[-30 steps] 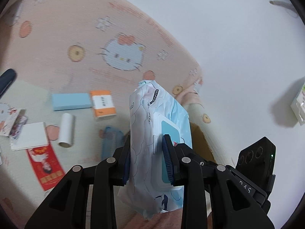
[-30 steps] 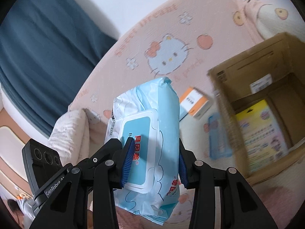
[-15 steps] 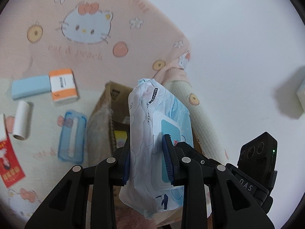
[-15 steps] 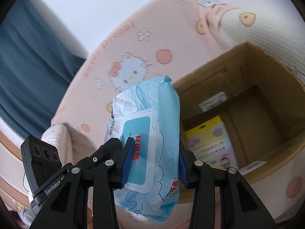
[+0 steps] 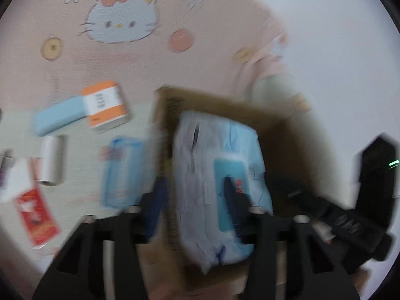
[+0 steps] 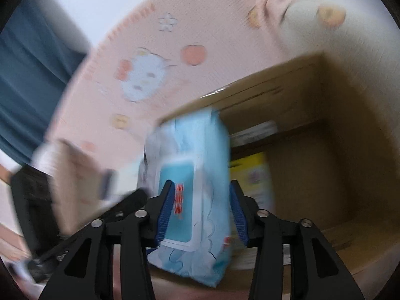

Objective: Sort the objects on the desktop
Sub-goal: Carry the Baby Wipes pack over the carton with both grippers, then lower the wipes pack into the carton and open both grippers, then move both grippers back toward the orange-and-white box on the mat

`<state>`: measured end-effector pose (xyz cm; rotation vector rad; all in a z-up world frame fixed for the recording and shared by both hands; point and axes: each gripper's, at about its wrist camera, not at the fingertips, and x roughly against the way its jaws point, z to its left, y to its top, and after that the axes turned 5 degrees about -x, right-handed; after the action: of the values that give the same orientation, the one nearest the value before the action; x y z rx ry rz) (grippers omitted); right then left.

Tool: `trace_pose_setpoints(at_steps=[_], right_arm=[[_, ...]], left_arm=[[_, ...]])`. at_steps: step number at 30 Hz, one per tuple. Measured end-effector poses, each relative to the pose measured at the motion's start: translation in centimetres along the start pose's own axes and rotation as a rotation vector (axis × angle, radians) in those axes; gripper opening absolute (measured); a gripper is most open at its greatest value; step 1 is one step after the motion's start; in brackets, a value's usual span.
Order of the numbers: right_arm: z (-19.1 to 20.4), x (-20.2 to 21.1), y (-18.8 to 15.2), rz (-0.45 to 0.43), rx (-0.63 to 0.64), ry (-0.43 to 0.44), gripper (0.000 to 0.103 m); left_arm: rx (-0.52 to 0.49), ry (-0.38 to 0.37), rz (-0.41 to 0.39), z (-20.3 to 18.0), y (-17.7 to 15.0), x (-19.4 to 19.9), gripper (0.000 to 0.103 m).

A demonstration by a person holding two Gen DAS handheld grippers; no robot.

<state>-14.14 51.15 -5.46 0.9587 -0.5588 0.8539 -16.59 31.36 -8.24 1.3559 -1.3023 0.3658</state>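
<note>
Over the pink cartoon-print mat point(image 5: 130, 57), a brown cardboard box point(image 6: 332, 135) is seen with a yellow package point(image 6: 252, 177) lying inside. A blue-and-white wet-wipe pack point(image 6: 192, 182) is clamped between both tools above the box opening: the right gripper point(image 6: 201, 208) is closed on its lidded end, the left gripper point(image 5: 193, 195) on its flank. Beside the box, an orange-and-white carton point(image 5: 106, 106) and a white roll point(image 5: 51, 160) are visible, blurred.

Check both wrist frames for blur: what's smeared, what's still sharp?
Left wrist: heavy motion blur; wipes pack, cardboard box and desk items all smeared. Right wrist: background and box smeared, pack soft, jaws fairly crisp. Both show fisheye vignetting.
</note>
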Motion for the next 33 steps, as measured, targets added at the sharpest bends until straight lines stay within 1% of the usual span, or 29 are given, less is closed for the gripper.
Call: trace_pose_setpoints(at_steps=[1,2,3,4,6,8,11,14,19,22,25,26,29,33], right_arm=[[-0.1,0.3,0.1,-0.017,0.012,-0.019,0.057],[-0.6,0.8,0.2,-0.039,0.018,-0.022,0.06],[-1.1,1.0,0.3,-0.038,0.009,-0.003,0.061],[-1.7,1.2,0.4,-0.022,-0.01,0.024,0.061],[-2.9,1.6,0.4,-0.011,-0.06,0.04,0.061],[-3.6,1.8,0.2,-0.011,-0.07,0.042,0.061],[-3.8,1.9,-0.3,-0.005,-0.066,0.013,0.061],[-3.4,1.9,-0.8,0.007,-0.06,0.025,0.062],[-1.8,2.7,-1.6,0.003,-0.053,0.037,0.062],[-0.4,3.6,-2.3,-0.011,-0.05,0.048,0.062],[1.6,4.7,-3.3,-0.038,-0.022,0.058,0.063],[2.5,5.0,-3.8,-0.045,-0.01,0.059,0.065],[4.5,5.4,-4.6,-0.052,-0.001,0.079,0.069],[7.3,5.9,-5.9,-0.069,0.019,0.086,0.069]], left_arm=[[0.048,-0.016,-0.001,0.8,0.1,0.3,0.057],[0.098,-0.039,-0.015,1.7,0.2,0.7,0.061],[0.132,-0.057,-0.043,2.4,0.4,1.1,0.063],[0.145,-0.055,-0.06,2.8,0.5,1.4,0.065],[0.151,-0.027,-0.07,3.3,0.9,1.5,0.065],[0.153,-0.036,-0.06,3.4,1.2,1.2,0.065],[0.141,-0.067,-0.044,2.9,0.9,0.8,0.065],[0.11,-0.092,-0.044,1.9,0.6,1.0,0.065],[0.056,-0.12,-0.057,0.4,-0.2,2.5,0.065],[0.05,-0.14,-0.078,0.7,-0.5,4.1,0.065],[0.038,-0.143,-0.11,1.6,-1.0,6.0,0.065],[0.04,-0.143,-0.117,2.0,-1.1,6.6,0.065],[0.062,-0.17,-0.131,3.6,-1.9,8.2,0.065],[0.098,-0.185,-0.148,6.0,-3.2,10.1,0.065]])
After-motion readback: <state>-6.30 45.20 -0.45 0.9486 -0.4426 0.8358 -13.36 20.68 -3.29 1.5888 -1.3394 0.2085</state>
